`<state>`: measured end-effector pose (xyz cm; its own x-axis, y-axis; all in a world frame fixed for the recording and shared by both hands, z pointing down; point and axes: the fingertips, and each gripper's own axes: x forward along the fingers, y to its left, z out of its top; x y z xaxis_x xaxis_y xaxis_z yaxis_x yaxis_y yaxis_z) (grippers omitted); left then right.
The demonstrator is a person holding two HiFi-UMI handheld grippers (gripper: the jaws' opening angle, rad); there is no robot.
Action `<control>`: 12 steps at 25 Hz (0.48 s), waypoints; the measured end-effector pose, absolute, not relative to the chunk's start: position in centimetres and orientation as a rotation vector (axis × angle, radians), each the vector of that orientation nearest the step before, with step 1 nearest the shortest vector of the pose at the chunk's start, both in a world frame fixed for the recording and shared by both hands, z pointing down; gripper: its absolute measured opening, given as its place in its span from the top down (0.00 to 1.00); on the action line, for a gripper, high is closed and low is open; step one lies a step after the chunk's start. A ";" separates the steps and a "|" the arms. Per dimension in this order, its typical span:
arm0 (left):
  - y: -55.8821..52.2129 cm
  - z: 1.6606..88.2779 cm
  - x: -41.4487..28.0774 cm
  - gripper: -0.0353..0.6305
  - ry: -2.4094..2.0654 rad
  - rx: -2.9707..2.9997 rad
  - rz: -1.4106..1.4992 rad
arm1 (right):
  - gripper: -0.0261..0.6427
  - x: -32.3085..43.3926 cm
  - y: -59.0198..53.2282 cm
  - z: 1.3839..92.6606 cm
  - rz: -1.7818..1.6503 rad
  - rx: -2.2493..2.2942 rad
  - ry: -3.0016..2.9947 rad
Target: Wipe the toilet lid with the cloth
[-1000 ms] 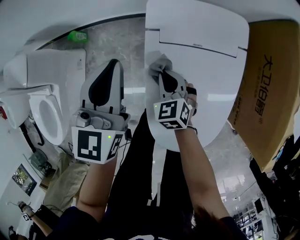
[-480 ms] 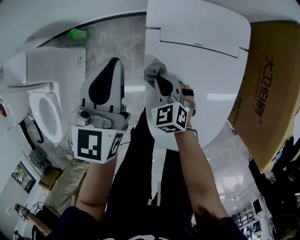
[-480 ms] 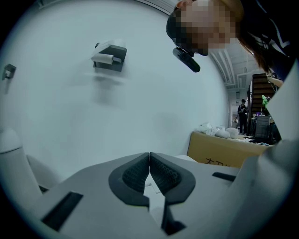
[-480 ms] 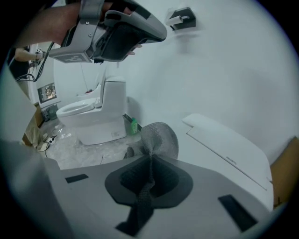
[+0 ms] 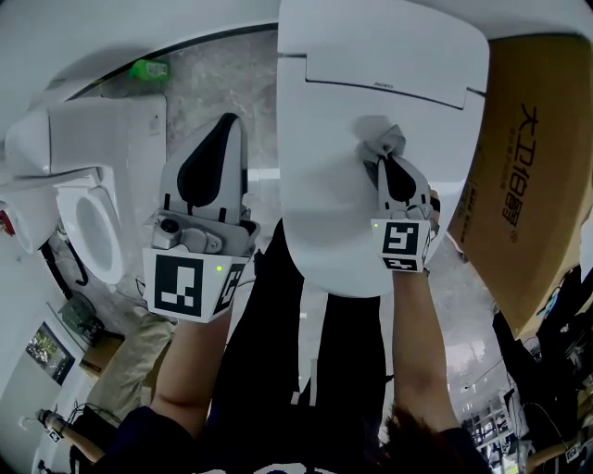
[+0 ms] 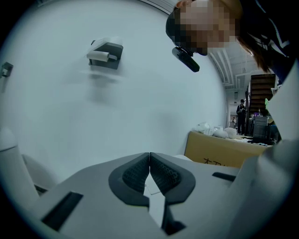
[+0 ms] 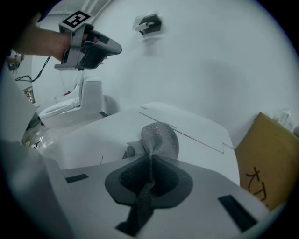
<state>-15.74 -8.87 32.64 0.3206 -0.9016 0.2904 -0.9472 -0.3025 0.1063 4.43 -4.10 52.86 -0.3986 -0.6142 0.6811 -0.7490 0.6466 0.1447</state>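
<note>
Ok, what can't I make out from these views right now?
Head view: where the cloth meets the toilet lid is covered by the bunched cloth and the right gripper.
Right gripper view: the jaws and the cloth's bunch hide the lid under them.
Head view: the far end of the toilet is cut off by the top edge.
Both views: stains on the lid, if any, are too faint to tell.

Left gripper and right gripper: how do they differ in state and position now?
The left gripper is shut on nothing; the right gripper is shut on the grey cloth. The left gripper is beside the toilet lid; the right gripper holds the cloth on it. Both have their jaws together.
</note>
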 end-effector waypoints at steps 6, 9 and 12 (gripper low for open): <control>-9.1 32.7 -14.4 0.91 -1.655 2.348 0.260 | 0.91 11.7 -5.4 53.0 0.320 1.237 -2.052; -9.0 32.6 -13.9 0.92 -1.647 2.354 0.258 | 0.91 15.2 -5.7 53.1 0.359 1.337 -1.998; -8.8 32.7 -13.4 0.92 -1.638 2.359 0.254 | 0.91 19.3 -5.8 53.3 0.403 1.461 -1.923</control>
